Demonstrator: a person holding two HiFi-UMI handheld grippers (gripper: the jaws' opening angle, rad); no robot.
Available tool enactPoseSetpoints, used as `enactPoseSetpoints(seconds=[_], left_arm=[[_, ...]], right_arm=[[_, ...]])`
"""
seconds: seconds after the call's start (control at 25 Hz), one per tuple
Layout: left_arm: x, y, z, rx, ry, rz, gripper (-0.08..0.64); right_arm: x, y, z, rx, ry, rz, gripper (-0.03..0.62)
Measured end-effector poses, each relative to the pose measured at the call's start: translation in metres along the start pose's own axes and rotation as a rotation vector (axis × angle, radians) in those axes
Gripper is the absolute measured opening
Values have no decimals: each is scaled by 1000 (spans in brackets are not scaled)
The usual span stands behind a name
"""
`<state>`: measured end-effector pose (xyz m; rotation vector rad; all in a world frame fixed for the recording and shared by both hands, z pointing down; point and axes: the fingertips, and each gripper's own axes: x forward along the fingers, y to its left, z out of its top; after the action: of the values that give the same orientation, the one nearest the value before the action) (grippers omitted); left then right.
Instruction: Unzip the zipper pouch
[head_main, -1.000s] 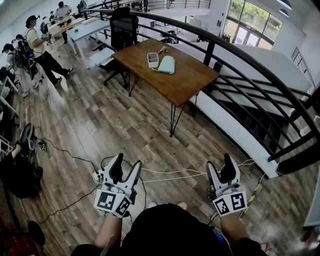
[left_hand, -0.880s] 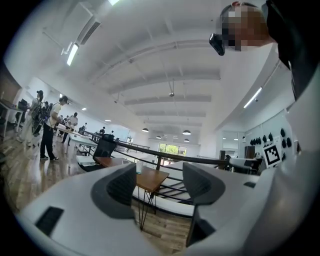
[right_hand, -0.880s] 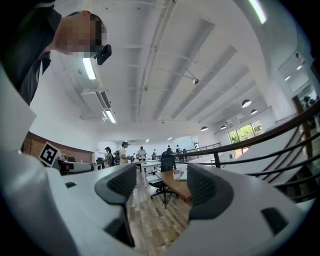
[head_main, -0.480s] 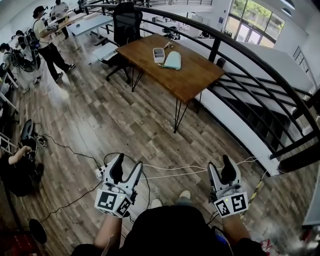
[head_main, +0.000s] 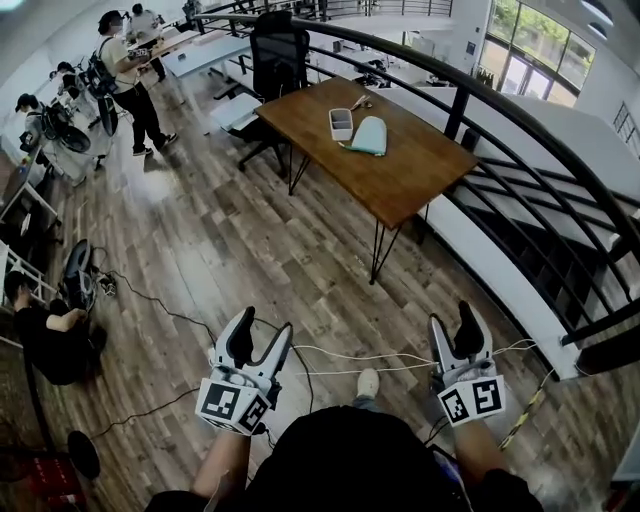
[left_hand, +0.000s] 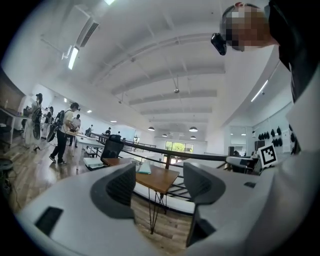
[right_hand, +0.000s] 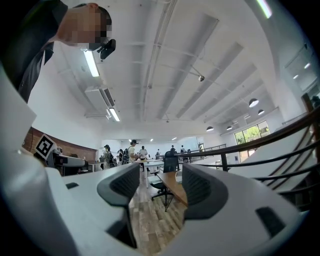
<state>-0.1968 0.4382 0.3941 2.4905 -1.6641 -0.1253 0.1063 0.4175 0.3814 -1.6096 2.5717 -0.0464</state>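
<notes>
The zipper pouch (head_main: 369, 135), pale teal, lies flat on the wooden bench (head_main: 400, 175), well apart from both grippers and touched by neither. A white container (head_main: 341, 123) sits just beside it on the left. A black office chair (head_main: 279, 55) stands at the bench's far end, and a black railing (head_main: 520, 112) curves along its right side.

The left gripper (head_main: 260, 332) and the right gripper (head_main: 455, 326) are held low and level in front of the person, pointing towards the bench. The left jaws stand wide and have just been opening a little. The right jaws stand wide too, though they have just been closing somewhat. Nothing is between either pair: each gripper view shows only floor and the distant bench through the gap.

Between the grippers and the bench stretches bare plank floor (head_main: 250, 250), with white cables (head_main: 340, 357) trailing across it just ahead of the jaws and the toe of 1 shoe (head_main: 368, 382) between the grippers. At the left edge a seated person (head_main: 45, 335) is on the floor, and further back a standing person (head_main: 128, 75) is by other desks.
</notes>
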Motion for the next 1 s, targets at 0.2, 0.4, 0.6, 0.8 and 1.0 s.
enactPoseSetpoints(seconds=[0.2, 0.4, 0.6, 0.8, 1.0], left_arm=[[50, -5, 10, 21, -28, 25, 298], [96, -13, 15, 6, -61, 50, 301], [127, -17, 11, -22, -49, 69, 301], [142, -21, -2, -15, -5, 68, 301], [165, -18, -15, -17, 15, 56, 301]], right_arm=[[38, -42, 5, -1, -27, 22, 274], [58, -78, 8, 2, -26, 42, 285], [62, -117, 7, 18, 2, 25, 284], [61, -140, -5, 35, 24, 2, 280], [73, -150, -21, 50, 41, -2, 272]])
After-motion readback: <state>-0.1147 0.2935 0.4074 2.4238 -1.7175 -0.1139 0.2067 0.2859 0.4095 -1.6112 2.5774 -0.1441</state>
